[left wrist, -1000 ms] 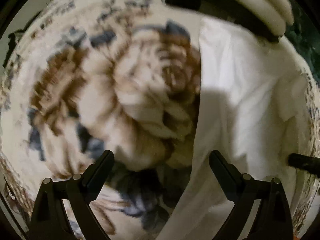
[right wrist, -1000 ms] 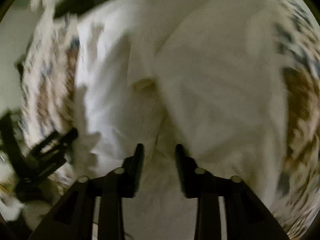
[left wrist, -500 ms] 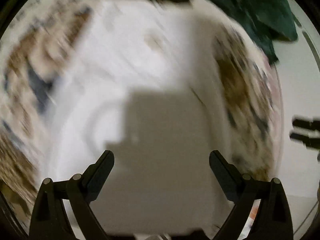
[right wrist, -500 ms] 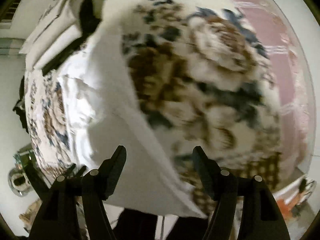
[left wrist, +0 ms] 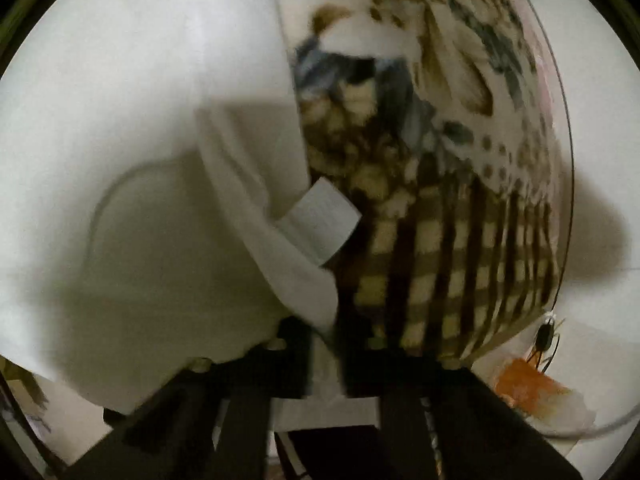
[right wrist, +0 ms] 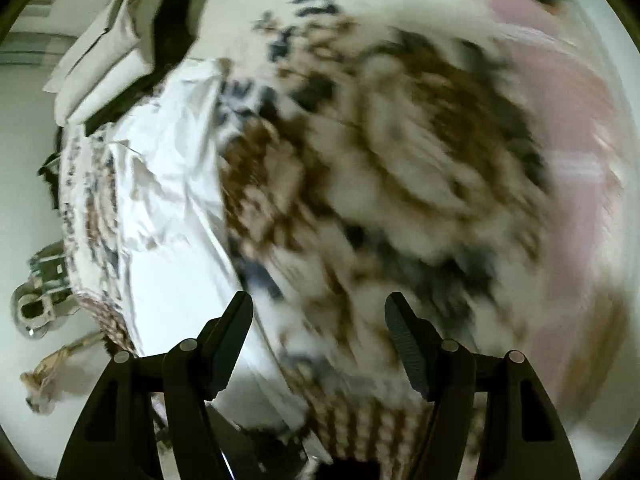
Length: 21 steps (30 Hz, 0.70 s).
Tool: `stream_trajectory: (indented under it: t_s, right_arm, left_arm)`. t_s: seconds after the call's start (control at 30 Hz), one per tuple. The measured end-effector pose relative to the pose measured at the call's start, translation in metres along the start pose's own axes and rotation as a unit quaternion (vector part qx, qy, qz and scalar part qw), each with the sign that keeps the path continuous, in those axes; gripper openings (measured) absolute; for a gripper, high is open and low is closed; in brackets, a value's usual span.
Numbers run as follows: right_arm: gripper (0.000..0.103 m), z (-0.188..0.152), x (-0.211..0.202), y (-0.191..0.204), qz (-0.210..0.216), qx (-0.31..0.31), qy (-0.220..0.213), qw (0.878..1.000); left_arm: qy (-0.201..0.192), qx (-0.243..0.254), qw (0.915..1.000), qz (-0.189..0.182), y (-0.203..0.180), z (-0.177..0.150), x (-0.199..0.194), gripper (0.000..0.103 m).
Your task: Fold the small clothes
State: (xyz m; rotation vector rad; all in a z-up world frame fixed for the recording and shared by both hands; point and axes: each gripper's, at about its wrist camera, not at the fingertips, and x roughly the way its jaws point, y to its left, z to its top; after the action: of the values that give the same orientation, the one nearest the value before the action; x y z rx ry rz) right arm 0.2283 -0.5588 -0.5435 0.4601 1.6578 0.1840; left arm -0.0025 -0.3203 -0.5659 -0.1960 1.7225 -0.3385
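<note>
White cotton fills most of your left wrist view: the small white garment lies on the bed with the brown, blue and cream floral blanket, its edge running down toward the blanket's checked border near the bed's edge. A sewn-in white care label sticks out from that edge over the checked border. Your left gripper has just snapped closed, and its jaws are clamped on the lower edge of the white garment, a strip of cloth caught between the two black fingers.

In your right wrist view the same garment lies crumpled along the left side of the blanket, close to that edge of the bed, with a stack of white pillows at the far corner. Your right gripper hangs above the blanket with its jaws apart and nothing between them; the garment's edge lies beneath its left finger. Whether the cloth touches it is hard to tell through the blur.
</note>
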Motion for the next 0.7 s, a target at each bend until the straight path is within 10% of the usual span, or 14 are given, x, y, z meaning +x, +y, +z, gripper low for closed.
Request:
stream_trajectory:
  t_s: [0.23, 0.43, 0.47, 0.57, 0.7]
  right_arm:
    - [0.071, 0.11, 0.058, 0.048, 0.13, 0.022, -0.005, 0.991]
    - [0.07, 0.18, 0.116, 0.081, 0.142, 0.081, 0.011, 0.987]
    - [0.066, 0.184, 0.121, 0.085, 0.141, 0.087, 0.012, 0.986]
    - [0.007, 0.189, 0.131, 0.101, 0.122, 0.098, 0.011, 0.988]
    - [0.005, 0.182, 0.114, 0.138, 0.077, 0.065, -0.02, 0.995]
  left_arm:
    - [-0.058, -0.028, 0.9976, -0.025, 0.033, -0.022, -0.048, 0.002]
    - [-0.092, -0.046, 0.9936, -0.046, 0.059, -0.03, -0.09, 0.002]
    - [-0.099, -0.049, 0.9928, -0.047, 0.061, -0.031, -0.096, 0.002]
    - [-0.113, -0.064, 0.9901, -0.053, 0.074, -0.035, -0.113, 0.002]
    - [-0.134, -0.089, 0.9851, -0.06, 0.101, -0.039, -0.139, 0.002]
